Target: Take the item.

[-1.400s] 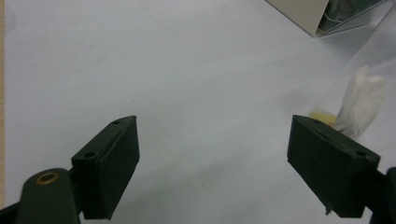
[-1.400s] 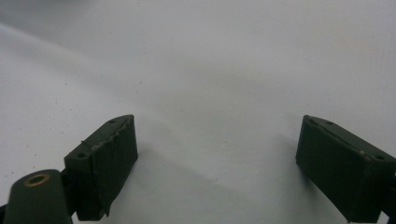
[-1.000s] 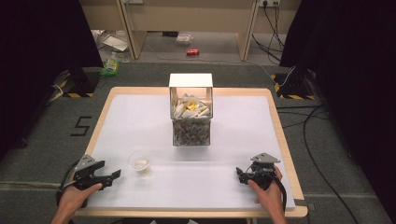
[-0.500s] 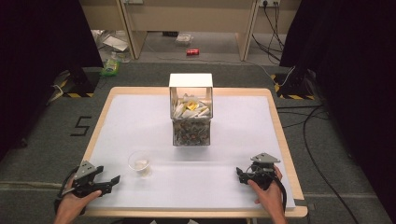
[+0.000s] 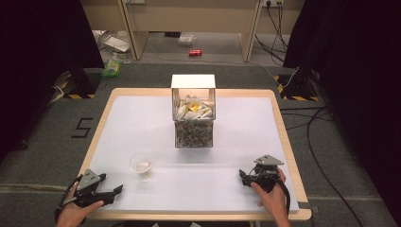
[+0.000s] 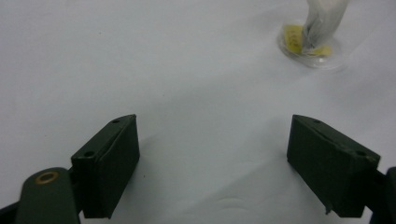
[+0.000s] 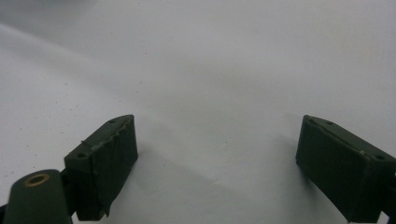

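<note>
Left gripper low at 7 o'clock on the white table, right at its near edge, held in the person's left hand. Jaws spread wide in the left gripper view, nothing between them, only bare white surface below. Fingertips pointed toward 3 o'clock in the high view.

Small clear cup just beyond that gripper, at roughly 1 o'clock from it, standing upright on the table and apart from the jaws. Something pale inside the cup. In the left gripper view, same cup up at 1 o'clock of the frame, with a whitish packet standing in it and a yellow scrap at its foot.

Right gripper at 5 o'clock on the table, resting near the front edge in the right hand, grey three-cornered plate on top. Jaws likewise parted wide in the right gripper view, empty, over plain white tabletop. Well apart from the cup.

Clear box at table centre, toward 12 o'clock from both grippers, filled with pale packets, one yellow near the top, patterned lower part. White lid panel upright at its far side.

Beyond the table at 12 o'clock, a red can lying on the floor.
</note>
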{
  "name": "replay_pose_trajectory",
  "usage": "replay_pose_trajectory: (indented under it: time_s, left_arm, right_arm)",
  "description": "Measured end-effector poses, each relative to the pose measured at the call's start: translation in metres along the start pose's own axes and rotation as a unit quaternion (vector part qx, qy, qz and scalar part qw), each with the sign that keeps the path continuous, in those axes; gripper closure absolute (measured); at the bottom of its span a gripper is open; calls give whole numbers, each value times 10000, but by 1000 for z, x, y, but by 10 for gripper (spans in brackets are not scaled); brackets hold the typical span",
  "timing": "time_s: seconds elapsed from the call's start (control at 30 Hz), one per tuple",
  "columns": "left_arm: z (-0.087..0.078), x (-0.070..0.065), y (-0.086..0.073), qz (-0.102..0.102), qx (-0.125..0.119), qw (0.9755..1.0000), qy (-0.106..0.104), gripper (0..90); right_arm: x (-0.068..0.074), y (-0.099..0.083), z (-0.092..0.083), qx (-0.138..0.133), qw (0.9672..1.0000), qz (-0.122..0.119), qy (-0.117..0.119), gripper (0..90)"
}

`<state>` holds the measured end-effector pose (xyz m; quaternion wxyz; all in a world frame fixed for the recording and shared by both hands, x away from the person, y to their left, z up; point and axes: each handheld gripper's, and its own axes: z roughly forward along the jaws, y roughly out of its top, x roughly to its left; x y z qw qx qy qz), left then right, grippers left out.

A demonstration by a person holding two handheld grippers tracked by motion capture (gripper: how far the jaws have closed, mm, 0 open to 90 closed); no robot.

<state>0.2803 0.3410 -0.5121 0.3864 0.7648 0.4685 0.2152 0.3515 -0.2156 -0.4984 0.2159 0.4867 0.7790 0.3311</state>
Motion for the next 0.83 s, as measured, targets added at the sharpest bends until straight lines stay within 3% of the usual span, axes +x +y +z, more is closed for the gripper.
replay_pose_trajectory:
  time_s: [0.83]
  left_arm:
    - [0,0,-2,0,-51,10000,-25,164]
  right_arm:
    - [0,0,0,-7,10000,-21,-7,133]
